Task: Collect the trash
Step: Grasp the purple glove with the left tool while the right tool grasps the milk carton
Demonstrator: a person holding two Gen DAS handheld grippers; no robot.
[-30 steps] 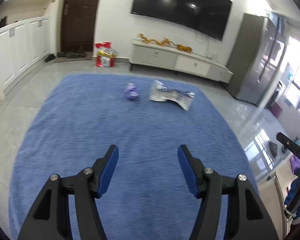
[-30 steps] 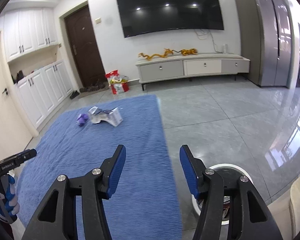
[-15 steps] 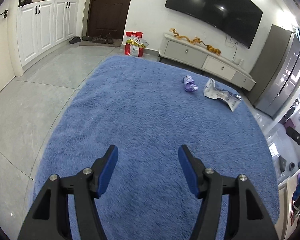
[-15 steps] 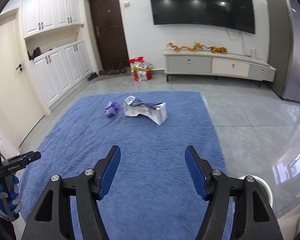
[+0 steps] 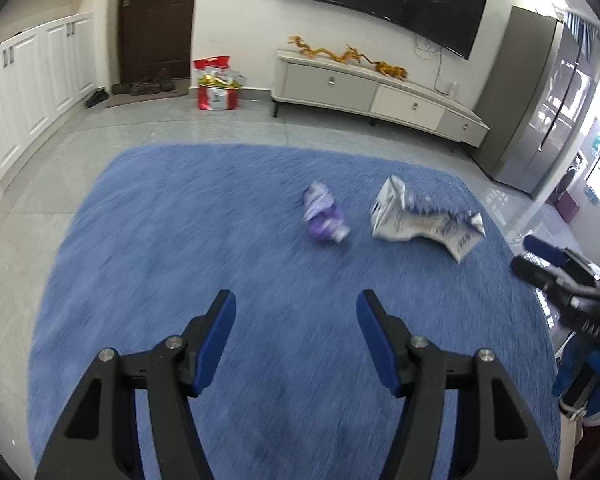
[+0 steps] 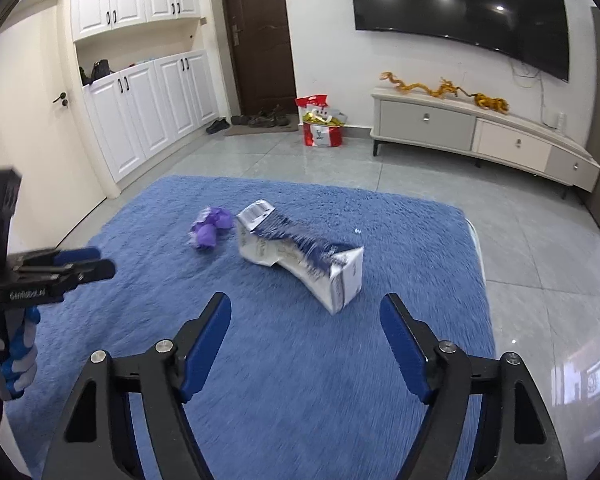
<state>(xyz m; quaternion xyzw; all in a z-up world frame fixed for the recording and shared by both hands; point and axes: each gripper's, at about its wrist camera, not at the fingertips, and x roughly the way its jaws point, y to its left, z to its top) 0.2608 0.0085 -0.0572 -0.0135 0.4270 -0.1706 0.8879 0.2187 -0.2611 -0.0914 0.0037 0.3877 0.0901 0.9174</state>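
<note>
Trash: a crushed white-and-blue carton (image 6: 300, 258) and a crumpled purple wrapper (image 6: 211, 227) lie just beside each other, apart, toward the far half of a shaggy blue rug (image 6: 300, 380) spread on glossy grey floor tiles (image 6: 540, 248). The left gripper (image 5: 296, 312) and the right gripper (image 6: 306, 314) hover over bare rug short of both items, fingers apart with nothing between them, the right gripper's jaws having just been opening. Background: a dark door (image 6: 260, 36), white cabinets (image 6: 148, 112), a wall-mounted television (image 6: 460, 12) above a low console (image 6: 480, 132), and a red bag (image 6: 320, 122) on the tiles.
</note>
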